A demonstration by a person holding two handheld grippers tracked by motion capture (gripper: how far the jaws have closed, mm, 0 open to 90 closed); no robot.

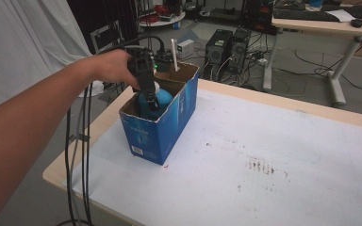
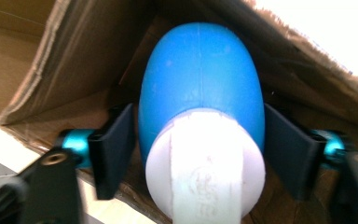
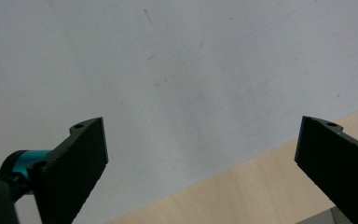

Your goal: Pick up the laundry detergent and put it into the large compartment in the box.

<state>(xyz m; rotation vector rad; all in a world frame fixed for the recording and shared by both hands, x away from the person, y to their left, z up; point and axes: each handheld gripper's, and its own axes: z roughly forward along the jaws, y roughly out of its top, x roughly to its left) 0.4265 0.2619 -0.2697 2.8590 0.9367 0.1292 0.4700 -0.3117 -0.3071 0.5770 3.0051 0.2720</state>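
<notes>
A blue cardboard box (image 1: 158,134) stands open-topped on the left part of the table. In its near compartment sits a blue rubber bulb (image 1: 162,98) with a white end. My left gripper (image 1: 147,94) reaches down into the box from a person's hand. In the left gripper view its jaws press both sides of the bulb (image 2: 200,79), with the white end (image 2: 205,172) toward the camera and the box's brown wall (image 2: 74,56) behind. My right gripper (image 3: 200,135) is open and empty above the white table cover (image 3: 191,60), near the wooden edge (image 3: 242,186).
A white stick (image 1: 174,54) rises from the box's far compartment. The white cover (image 1: 273,141) has dark stains (image 1: 259,165) at the middle. Cables (image 1: 78,141) hang off the table's left side. Computer towers (image 1: 228,47) and another desk (image 1: 320,23) stand beyond.
</notes>
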